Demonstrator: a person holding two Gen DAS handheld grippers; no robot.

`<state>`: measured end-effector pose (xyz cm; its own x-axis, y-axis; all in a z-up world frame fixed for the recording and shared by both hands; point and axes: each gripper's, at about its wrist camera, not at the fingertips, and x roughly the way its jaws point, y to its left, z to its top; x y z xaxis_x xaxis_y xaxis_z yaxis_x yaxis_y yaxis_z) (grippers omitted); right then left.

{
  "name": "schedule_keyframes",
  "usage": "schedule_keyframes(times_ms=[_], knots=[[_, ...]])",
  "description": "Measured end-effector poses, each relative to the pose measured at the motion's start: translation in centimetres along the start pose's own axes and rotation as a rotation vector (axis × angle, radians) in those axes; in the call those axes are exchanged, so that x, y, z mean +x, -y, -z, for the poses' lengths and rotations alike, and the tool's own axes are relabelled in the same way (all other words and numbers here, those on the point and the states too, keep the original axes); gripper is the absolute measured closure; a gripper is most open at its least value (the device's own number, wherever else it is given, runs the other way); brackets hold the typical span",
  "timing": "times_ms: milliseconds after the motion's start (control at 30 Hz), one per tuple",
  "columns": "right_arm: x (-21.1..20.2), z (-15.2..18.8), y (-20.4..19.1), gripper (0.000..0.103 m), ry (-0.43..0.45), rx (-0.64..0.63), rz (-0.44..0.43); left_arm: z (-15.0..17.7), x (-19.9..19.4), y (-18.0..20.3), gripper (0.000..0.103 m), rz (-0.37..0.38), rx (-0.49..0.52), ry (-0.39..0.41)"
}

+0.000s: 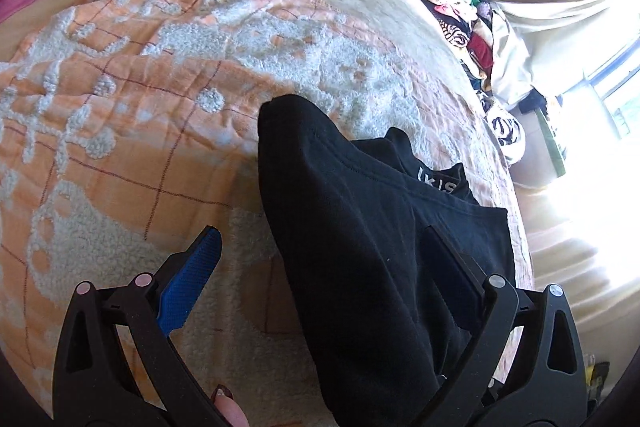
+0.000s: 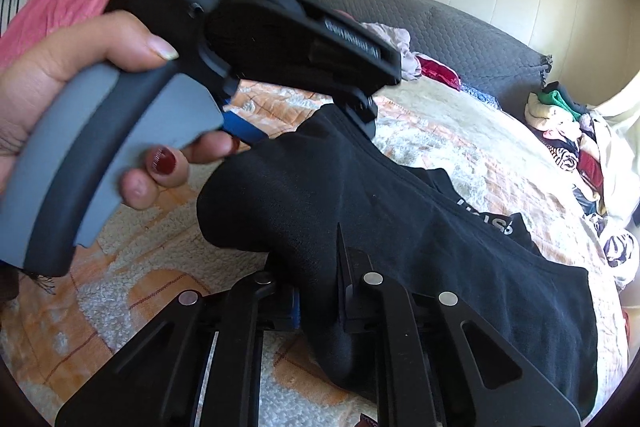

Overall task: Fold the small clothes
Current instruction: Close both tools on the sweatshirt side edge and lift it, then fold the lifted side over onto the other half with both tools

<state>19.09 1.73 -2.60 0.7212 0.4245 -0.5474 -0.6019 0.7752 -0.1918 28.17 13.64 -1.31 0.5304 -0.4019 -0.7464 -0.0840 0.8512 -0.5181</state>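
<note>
From the left wrist, the left gripper is spread wide, and the black clothing lies between its fingers on the orange blanket covering the bed. From the right wrist, the right gripper pinches a bunched fold of the black clothing, with the left hand at the far left.
</note>
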Motion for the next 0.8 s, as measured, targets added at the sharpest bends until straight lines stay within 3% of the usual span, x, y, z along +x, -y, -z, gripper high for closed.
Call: schedule_keyframes(times_ms=[133,200,300,367,800], knots=[[-1.3,0.1,0.9,0.093,0.031,0.015,0.006,0.1,0.5,1.4,0.026,0.014,0.003,-0.015],[-2.2,0.1,1.4,0.094,0.048,0.025,0.013,0.2,0.7,2.5,0.061,0.021,0.012,-0.024],[-3.6,0.2,2.3,0.094,0.064,0.043,0.034,0.4,0.7,4.6,0.079,0.019,0.043,-0.021],[-4.5,0.3,3.1,0.094,0.071,0.060,0.045,0.6,0.4,6.1,0.084,0.014,0.070,-0.007],[-10.2,2.9,8.8,0.095,0.079,0.177,0.122,2.6,0.3,17.1,0.086,0.012,0.242,0.035]])
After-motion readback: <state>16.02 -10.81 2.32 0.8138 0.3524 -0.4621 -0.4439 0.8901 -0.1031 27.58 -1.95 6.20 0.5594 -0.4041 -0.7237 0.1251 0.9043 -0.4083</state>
